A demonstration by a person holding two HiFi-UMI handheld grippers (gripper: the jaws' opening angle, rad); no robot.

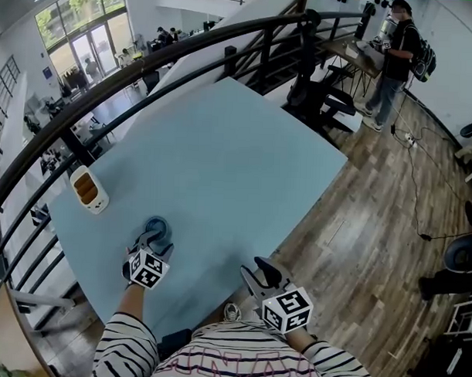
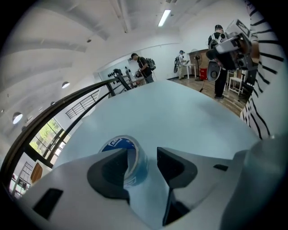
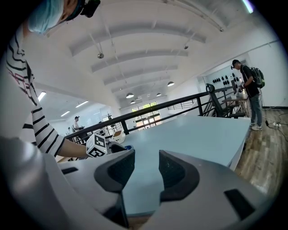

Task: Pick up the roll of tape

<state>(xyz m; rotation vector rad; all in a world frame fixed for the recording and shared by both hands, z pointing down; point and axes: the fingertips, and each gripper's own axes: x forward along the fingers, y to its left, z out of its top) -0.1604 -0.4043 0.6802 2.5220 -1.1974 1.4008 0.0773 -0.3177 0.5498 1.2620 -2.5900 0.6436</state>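
First, the head view: the roll of tape (image 1: 156,224) lies flat on the light blue table (image 1: 245,161), its hole facing up so that its axis stands upright. It sits in the near left part of the tabletop, not far from the edge on the person's side. The left gripper (image 1: 152,243) reaches it from the near side, tips at the roll. A white box with an orange face (image 1: 89,190) stands near the left edge, apart from the roll. Beyond the roll the tabletop is wide and bare as far as the black railing (image 1: 147,65). The right gripper (image 1: 264,274) hangs over the table's floor-side edge, well apart from the tape.

Next, the left gripper view shows what the head view cannot. The jaws stand apart. The roll's (image 2: 135,159) clear wall rises between them, hard by the left jaw, with bare table showing between it and the right jaw. I cannot tell whether the left jaw is inside the hole.

Last, the right gripper view: its jaws are parted with only tabletop between them. Past the left jaw, the left gripper's marker cube (image 3: 96,145) shows with a sliver of blue tape beside it.
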